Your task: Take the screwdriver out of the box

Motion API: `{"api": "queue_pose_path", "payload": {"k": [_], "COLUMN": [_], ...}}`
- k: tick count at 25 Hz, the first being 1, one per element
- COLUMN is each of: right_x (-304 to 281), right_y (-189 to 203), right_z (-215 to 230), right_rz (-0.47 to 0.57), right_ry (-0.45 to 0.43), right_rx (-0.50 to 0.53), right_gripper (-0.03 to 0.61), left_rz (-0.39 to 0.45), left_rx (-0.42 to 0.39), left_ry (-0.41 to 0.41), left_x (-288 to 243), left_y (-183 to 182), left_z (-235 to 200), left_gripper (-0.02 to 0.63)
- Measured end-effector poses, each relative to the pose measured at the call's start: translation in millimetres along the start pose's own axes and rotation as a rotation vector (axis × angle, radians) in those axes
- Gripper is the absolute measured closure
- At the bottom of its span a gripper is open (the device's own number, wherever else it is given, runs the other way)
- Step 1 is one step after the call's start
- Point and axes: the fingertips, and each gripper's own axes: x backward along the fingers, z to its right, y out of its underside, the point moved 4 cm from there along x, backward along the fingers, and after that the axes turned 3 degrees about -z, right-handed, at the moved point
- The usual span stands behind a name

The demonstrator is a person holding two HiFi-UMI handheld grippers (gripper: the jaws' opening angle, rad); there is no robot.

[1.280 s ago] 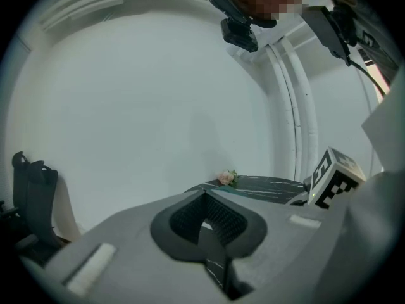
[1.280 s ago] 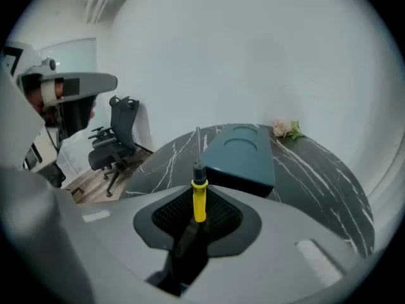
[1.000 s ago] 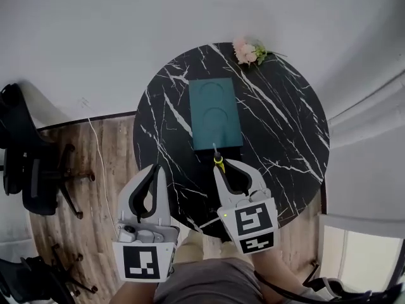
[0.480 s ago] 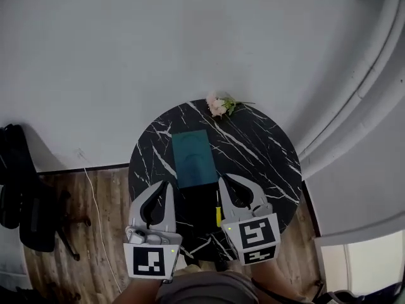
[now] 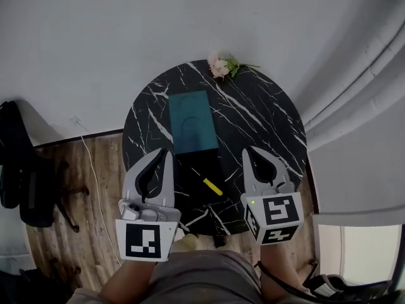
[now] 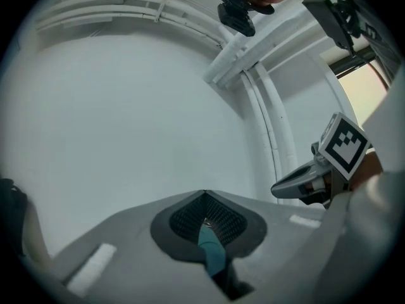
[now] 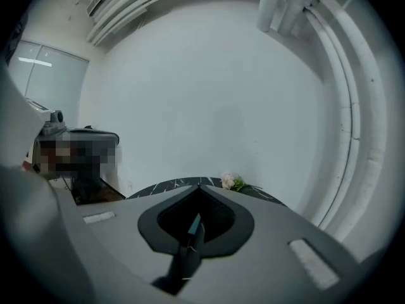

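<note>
The screwdriver (image 5: 211, 185), yellow-handled with a dark shaft, lies slantwise on the black marble table (image 5: 266, 125), just in front of the teal box (image 5: 193, 120). The box's top shows two round recesses. My left gripper (image 5: 167, 152) hovers to the screwdriver's left with its jaws shut and empty (image 6: 204, 194). On the other side of the screwdriver my right gripper (image 5: 247, 151) is raised above the table, and its jaws meet at the tips with nothing between them (image 7: 199, 186). Neither gripper touches the screwdriver or the box.
A small bunch of pink flowers (image 5: 221, 65) lies at the table's far edge. A black office chair (image 5: 19, 170) stands on the wooden floor at the left, with a thin cable (image 5: 95, 170) running beside it. Pale curtains (image 5: 361, 87) hang at the right.
A second ago my right gripper held the screwdriver at its tips by the box's front edge. Now the screwdriver lies on the table, and the right gripper is shut, empty, higher and further right.
</note>
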Motion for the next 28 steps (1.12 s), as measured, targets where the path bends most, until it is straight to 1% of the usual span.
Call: {"api": "queue_pose_path", "payload": {"k": [6, 14, 22, 28], "right_x": [-24, -53, -74, -88], "right_y": [31, 61, 105, 136], "right_z": [-35, -63, -90, -105], "right_rz": [-0.087, -0.192, -0.337, -0.431], "right_ry": [-0.118, -0.230, -0.348, -0.410], "right_rx": [0.021, 0.059, 0.113, 0.132], "right_gripper": [0.552, 0.550, 0.478, 0.459], "left_rz": [-0.043, -0.112, -0.189, -0.252], "left_rx": [0.018, 0.058, 0.113, 0.148], "left_ry": [-0.021, -0.070, -0.111, -0.139], "left_x": [3, 14, 17, 20], "left_y": [18, 41, 74, 101], "left_z": [-2, -15, -24, -31], "left_gripper": [0.614, 0.614, 0.614, 0.614]}}
